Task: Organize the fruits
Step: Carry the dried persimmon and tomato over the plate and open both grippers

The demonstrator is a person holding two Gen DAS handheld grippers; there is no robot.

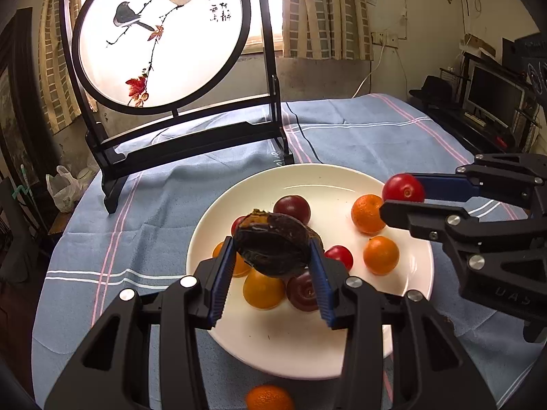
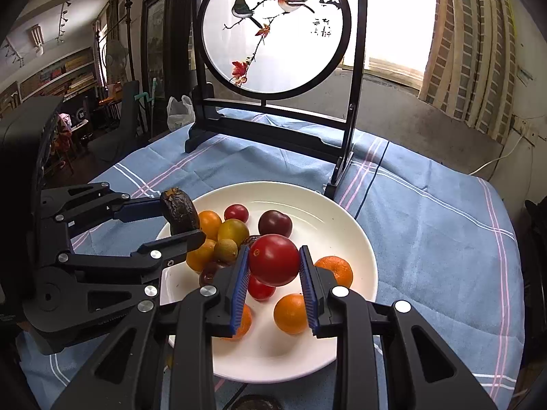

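A blue tablecloth [image 1: 359, 136] with white and pink stripes covered the table, wrinkled toward the back; on its far side stood a dark wooden stand holding a round screen [image 2: 273, 27] painted with two birds on a branch, lit from the window behind, where checked curtains [image 1: 318, 10] hung; a black cord [image 1: 302, 130] ran across the cloth from beside the stand's foot toward the plate; nearer the cameras sat a wide white plate [image 2: 345, 218] carrying the loose fruit, a mix of small oranges and dark red plums, bunched mostly on its left half in the right wrist view; the left gripper [image 1: 273, 266] was clenched on a dark, wrinkled brown fruit [image 1: 273, 246], its blue pads pressing both flanks and lifting it clear above the pile at the plate's left side; the right gripper [image 2: 274, 273] was closed tight on a smooth red fruit [image 2: 273, 259], held above the plate's near right portion, over an orange [image 2: 290, 312] and a smaller red fruit [image 2: 260, 288] lying on the plate; one more orange [image 1: 270, 398] lay off the plate on the cloth, just beside the near rim, at the bottom of the left wrist view.
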